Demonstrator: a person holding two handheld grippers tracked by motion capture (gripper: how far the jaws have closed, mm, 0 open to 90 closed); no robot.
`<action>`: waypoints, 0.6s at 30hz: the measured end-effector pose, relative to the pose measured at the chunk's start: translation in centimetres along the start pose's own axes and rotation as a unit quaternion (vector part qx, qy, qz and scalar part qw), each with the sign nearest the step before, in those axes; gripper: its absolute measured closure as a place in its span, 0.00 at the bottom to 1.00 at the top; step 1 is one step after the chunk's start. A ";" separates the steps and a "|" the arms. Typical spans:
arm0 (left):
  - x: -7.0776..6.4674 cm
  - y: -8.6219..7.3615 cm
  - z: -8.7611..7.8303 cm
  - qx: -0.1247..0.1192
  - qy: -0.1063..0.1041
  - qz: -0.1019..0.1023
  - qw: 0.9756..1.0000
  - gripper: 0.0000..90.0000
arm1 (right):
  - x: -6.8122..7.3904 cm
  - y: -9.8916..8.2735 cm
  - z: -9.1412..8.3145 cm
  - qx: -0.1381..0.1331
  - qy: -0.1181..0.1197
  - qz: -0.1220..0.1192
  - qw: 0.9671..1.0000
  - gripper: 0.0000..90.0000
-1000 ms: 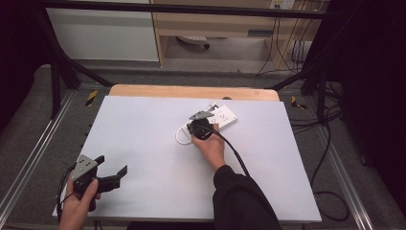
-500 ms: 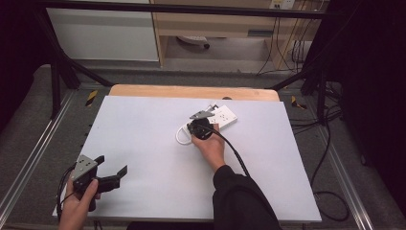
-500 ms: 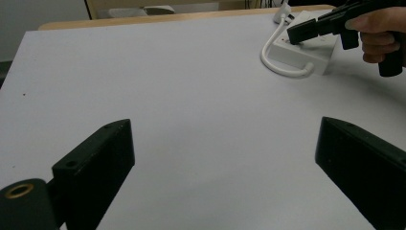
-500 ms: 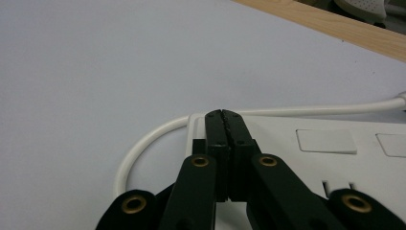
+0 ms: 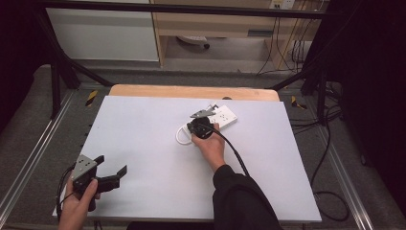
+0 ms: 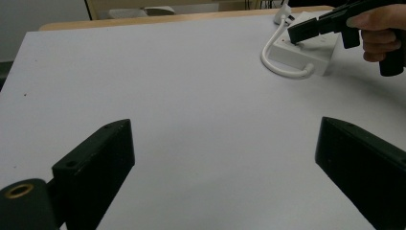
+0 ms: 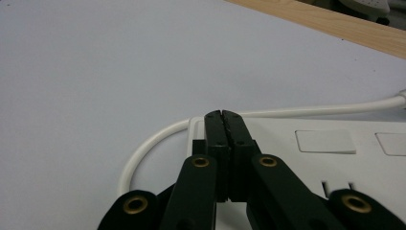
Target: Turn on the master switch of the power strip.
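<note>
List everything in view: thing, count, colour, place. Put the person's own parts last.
power strip: one, white, far middle of the table, under the right gripper's tips
cord: one, white, loops from the strip's near end
table: one, pale grey top with a wooden far edge
cabinet: one, white, on the floor beyond the table
left gripper: one, black, jaws wide apart, near left corner
right gripper: one, black, jaws shut together, tips on the strip's end
hands: two, one per gripper; right sleeve black

Overhead view; two low tool-mounted close-ups
</note>
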State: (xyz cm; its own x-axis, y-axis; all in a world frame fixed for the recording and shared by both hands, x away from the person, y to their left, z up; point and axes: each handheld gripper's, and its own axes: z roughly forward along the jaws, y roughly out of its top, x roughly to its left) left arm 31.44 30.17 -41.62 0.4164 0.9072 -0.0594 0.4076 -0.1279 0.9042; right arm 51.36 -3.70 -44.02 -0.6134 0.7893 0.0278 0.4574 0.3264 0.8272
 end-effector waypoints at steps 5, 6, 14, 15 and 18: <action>0.0 0.0 0.0 0.000 0.000 -0.001 1.000 0.07 | 0.0 0.0 -0.2 -0.010 0.002 0.004 1.000 1.00; 0.0 0.0 0.0 0.000 0.000 -0.001 1.000 0.07 | 0.1 0.0 -0.3 -0.012 0.004 0.005 1.000 1.00; 0.0 0.0 0.0 0.000 0.000 -0.001 1.000 0.07 | 0.2 0.6 -1.4 -0.023 0.009 0.003 1.000 1.00; 0.0 0.0 0.0 0.000 0.000 -0.001 1.000 0.07 | 0.2 0.7 -1.6 -0.024 0.009 -0.001 1.000 1.00; 0.0 0.0 0.0 0.000 0.000 0.001 1.000 0.07 | 0.2 0.8 -2.1 -0.028 0.009 -0.001 1.000 1.00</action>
State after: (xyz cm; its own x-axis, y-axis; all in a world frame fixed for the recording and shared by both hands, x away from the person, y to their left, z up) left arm 31.47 30.19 -41.62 0.4163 0.9074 -0.0578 0.4073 -0.1293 0.9041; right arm 50.30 -4.38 -42.18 -0.6259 0.7791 0.0364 0.4203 0.2977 0.8571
